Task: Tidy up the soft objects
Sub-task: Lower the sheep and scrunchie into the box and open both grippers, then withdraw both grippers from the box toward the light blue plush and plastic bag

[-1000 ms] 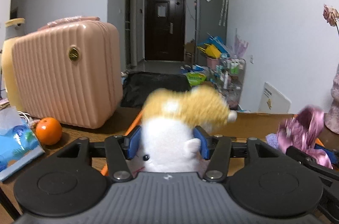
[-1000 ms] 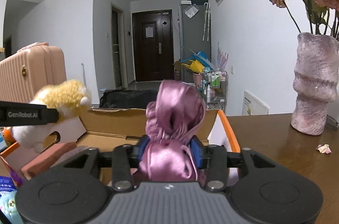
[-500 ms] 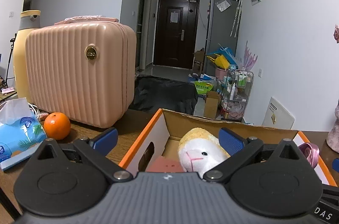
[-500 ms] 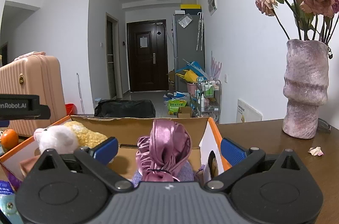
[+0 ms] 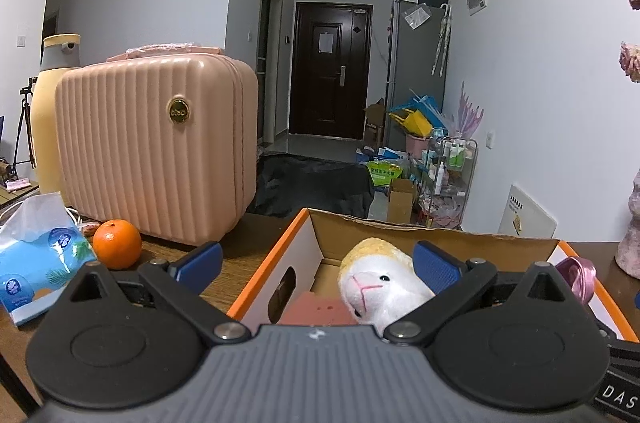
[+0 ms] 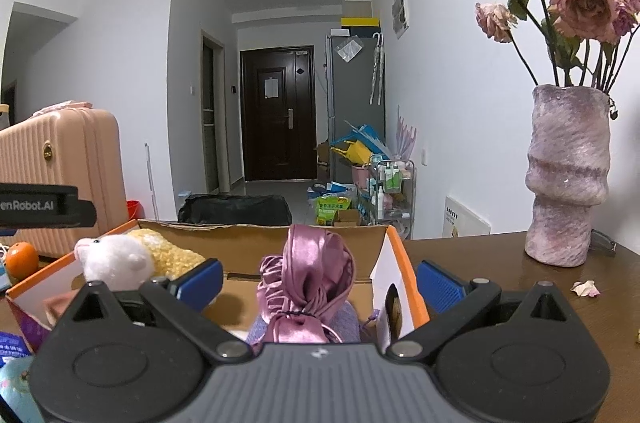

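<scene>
Now both grippers stand with their jaws spread wide and nothing pressed between the pads. The left gripper (image 5: 316, 261) has just been opening; the plush lamb (image 5: 378, 287) lies loose in the cardboard box (image 5: 280, 263), beside a pink block (image 5: 320, 311). The right gripper (image 6: 318, 281) has likewise just been opening, and the purple satin scrunchie (image 6: 308, 287) sits in the same box, free of its pads, near the box's right wall. An orange (image 5: 117, 249) and a pink suitcase (image 5: 156, 151) stand left of the box; a vase (image 6: 568, 175) stands to its right.
</scene>
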`<state>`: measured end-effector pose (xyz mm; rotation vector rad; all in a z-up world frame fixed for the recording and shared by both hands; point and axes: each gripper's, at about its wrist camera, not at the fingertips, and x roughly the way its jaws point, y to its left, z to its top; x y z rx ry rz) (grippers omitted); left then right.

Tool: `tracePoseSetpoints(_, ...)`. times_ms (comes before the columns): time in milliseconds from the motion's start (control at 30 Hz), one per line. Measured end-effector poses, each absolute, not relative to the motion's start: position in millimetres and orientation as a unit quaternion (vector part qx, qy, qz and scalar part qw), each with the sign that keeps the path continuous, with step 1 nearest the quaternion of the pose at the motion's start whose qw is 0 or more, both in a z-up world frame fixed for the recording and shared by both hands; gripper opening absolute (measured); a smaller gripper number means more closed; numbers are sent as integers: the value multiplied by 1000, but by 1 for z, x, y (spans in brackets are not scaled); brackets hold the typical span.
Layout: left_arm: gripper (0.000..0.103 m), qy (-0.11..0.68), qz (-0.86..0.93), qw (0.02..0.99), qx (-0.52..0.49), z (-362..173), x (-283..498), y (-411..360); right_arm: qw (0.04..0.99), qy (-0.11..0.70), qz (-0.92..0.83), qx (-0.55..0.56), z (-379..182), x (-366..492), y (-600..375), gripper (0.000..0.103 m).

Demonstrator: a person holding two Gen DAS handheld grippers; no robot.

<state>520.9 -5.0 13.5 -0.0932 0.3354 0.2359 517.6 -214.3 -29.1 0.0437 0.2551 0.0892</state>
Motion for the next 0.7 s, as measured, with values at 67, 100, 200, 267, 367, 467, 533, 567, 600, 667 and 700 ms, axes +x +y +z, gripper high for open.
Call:
tracePoseSetpoints(67, 103, 165, 116, 978, -46, 14, 516, -4, 991, 125, 43, 21, -29, 512, -215, 103)
tracePoseSetpoints(100, 103, 165, 116, 978, -46, 14, 514, -4, 991, 125, 43, 20, -29, 509, -216, 103)
tracePoseSetpoints(200, 103, 162, 119, 978, -44, 13, 506, -3, 991, 128, 42, 19, -29, 501, -217, 103)
tracePoseSetpoints(267, 103, 163, 118, 978, -45, 14, 501, -2, 991, 128, 41, 19, -29, 495, -218, 103)
tracePoseSetpoints(367, 103, 163, 118, 978, -44, 14, 493, -1, 991, 127, 37, 20, -28, 486, -220, 103)
tracePoseSetpoints(467, 103, 163, 118, 979, -43, 13, 482, 1, 991, 125, 35, 20, -28, 475, -221, 103)
tracePoseSetpoints(533, 103, 164, 118, 979, -41, 13, 475, 2, 992, 123, 34, 19, -27, 468, -221, 103)
tracePoseSetpoints(567, 103, 164, 118, 979, -41, 13, 470, 2, 992, 122, 34, 18, -27, 465, -221, 103)
tracePoseSetpoints(600, 103, 164, 118, 979, -39, 12, 467, 2, 992, 121, 33, 17, -27, 461, -221, 103)
tracePoseSetpoints(667, 103, 163, 118, 979, -37, 12, 459, 3, 992, 122, 32, 16, -27, 454, -221, 103)
tracePoseSetpoints(700, 103, 162, 119, 979, -36, 13, 456, 3, 992, 122, 31, 16, -27, 451, -221, 103)
